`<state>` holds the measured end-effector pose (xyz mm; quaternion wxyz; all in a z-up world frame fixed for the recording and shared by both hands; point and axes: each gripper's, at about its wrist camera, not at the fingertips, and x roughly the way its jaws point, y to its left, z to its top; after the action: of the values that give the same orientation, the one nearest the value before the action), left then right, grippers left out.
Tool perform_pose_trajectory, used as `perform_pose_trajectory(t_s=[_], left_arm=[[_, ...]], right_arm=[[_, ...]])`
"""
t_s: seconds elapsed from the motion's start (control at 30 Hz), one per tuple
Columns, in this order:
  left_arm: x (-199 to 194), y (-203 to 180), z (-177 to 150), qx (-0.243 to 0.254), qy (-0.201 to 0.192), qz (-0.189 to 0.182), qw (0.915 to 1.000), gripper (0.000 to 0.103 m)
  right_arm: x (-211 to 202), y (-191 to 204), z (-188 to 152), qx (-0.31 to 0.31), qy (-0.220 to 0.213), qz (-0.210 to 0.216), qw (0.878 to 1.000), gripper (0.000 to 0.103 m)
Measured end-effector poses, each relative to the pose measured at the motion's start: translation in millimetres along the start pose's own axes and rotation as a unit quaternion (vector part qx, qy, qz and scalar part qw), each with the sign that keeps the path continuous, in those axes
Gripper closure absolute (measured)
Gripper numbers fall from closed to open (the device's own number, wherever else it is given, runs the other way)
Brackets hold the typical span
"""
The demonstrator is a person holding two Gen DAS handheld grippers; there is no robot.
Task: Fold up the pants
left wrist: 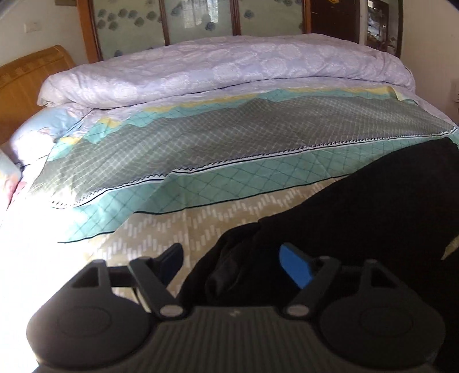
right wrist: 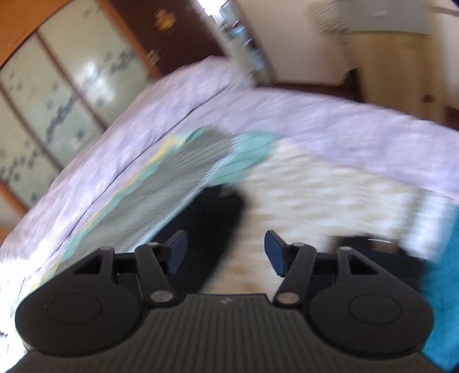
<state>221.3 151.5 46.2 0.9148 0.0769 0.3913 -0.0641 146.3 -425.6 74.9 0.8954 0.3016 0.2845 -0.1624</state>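
Observation:
Black pants (left wrist: 358,206) lie on the patterned bed sheet (left wrist: 200,186), running from the lower middle to the right edge of the left wrist view. My left gripper (left wrist: 229,262) is open, its fingers either side of a bunched black end of the pants. In the blurred, tilted right wrist view the pants (right wrist: 206,226) show as a dark strip ahead of the left finger. My right gripper (right wrist: 226,249) is open and empty above the sheet (right wrist: 301,195), with nothing between its fingers.
A rolled lilac duvet (left wrist: 223,71) lies across the far side of the bed. A wooden headboard (left wrist: 31,77) is at the left and glass-panelled wardrobe doors (left wrist: 198,20) stand behind. A teal cloth (right wrist: 441,301) shows at the right edge of the right wrist view.

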Motion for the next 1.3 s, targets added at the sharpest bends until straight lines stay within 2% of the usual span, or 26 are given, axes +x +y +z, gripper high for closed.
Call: perform_pose_trajectory(t_s=[0.07,0.17,0.3,0.33,0.37,0.4,0.43,0.5,0.53,0.57,0.63,0.8,0.9,1.0,1.17,1.3], left_arm=[[17.2,-5.8,-5.3,0.023,0.003,0.006,0.9997,0.015],[41.6,-10.7,-13.3,0.042,0.025,0.017,0.9986,0.02],[56.8,0.2,-19.2,0.034,0.027,0.009,0.999,0.019],[56.2,3.8,-20.0,0.028,0.025,0.004,0.9993,0.022],[57.8,5.6,-20.6,0.024,0.025,-0.004,0.9994,0.033],[59.4,6.7,-21.2,0.021,0.025,-0.02,0.9993,0.05],[56.5,7.1,-20.4,0.02,0.022,-0.033,0.999,0.056],[53.3,-0.9,-19.4,0.033,0.019,-0.032,0.9988,0.083],[48.2,-6.1,-19.3,0.04,0.016,-0.03,0.9987,0.088],[43.5,-10.0,-19.6,0.043,0.01,-0.025,0.9987,0.089],[31.4,-16.2,-19.8,0.047,-0.002,-0.011,0.9988,0.09],[-27.5,-21.5,-15.0,0.038,-0.048,-0.003,0.9981,0.091],[-77.7,-26.8,-18.6,0.034,-0.075,-0.002,0.9966,0.091],[-128.6,-37.5,-37.4,0.04,-0.095,0.005,0.9946,0.091],[-191.5,-57.2,-92.8,0.023,-0.09,-0.01,0.9957,0.091],[-219.1,-77.8,-144.5,-0.014,-0.051,-0.04,0.9978,0.091]], right_arm=[[41.0,32.6,16.0,-0.024,0.013,-0.015,1.0,0.034],[99.7,64.8,33.2,-0.036,0.029,-0.046,0.998,0.033],[161.7,79.6,38.7,-0.032,0.056,-0.128,0.99,0.033],[175.4,79.3,39.4,-0.025,0.06,-0.14,0.988,0.033],[188.6,79.7,39.2,-0.018,0.062,-0.149,0.987,0.033],[198.1,78.8,39.0,-0.015,0.064,-0.157,0.985,0.033],[209.1,78.1,37.7,-0.016,0.073,-0.17,0.983,0.034],[220.2,77.5,30.1,-0.026,0.08,-0.191,0.978,0.041],[220.3,81.9,26.3,-0.05,0.07,-0.205,0.975,0.053],[218.6,85.0,23.2,-0.069,0.064,-0.21,0.973,0.072],[209.3,75.1,25.2,-0.048,0.06,-0.181,0.98,0.099],[148.7,51.2,42.3,0.006,0.012,-0.13,0.991,0.099],[92.3,37.1,54.2,0.032,-0.01,-0.09,0.995,0.099],[32.9,16.6,56.4,0.049,-0.03,-0.059,0.997,0.099],[-66.2,-49.7,26.4,0.077,-0.052,-0.024,0.995,0.099],[-113.8,-112.2,-20.4,0.093,-0.048,-0.041,0.994,0.099]])
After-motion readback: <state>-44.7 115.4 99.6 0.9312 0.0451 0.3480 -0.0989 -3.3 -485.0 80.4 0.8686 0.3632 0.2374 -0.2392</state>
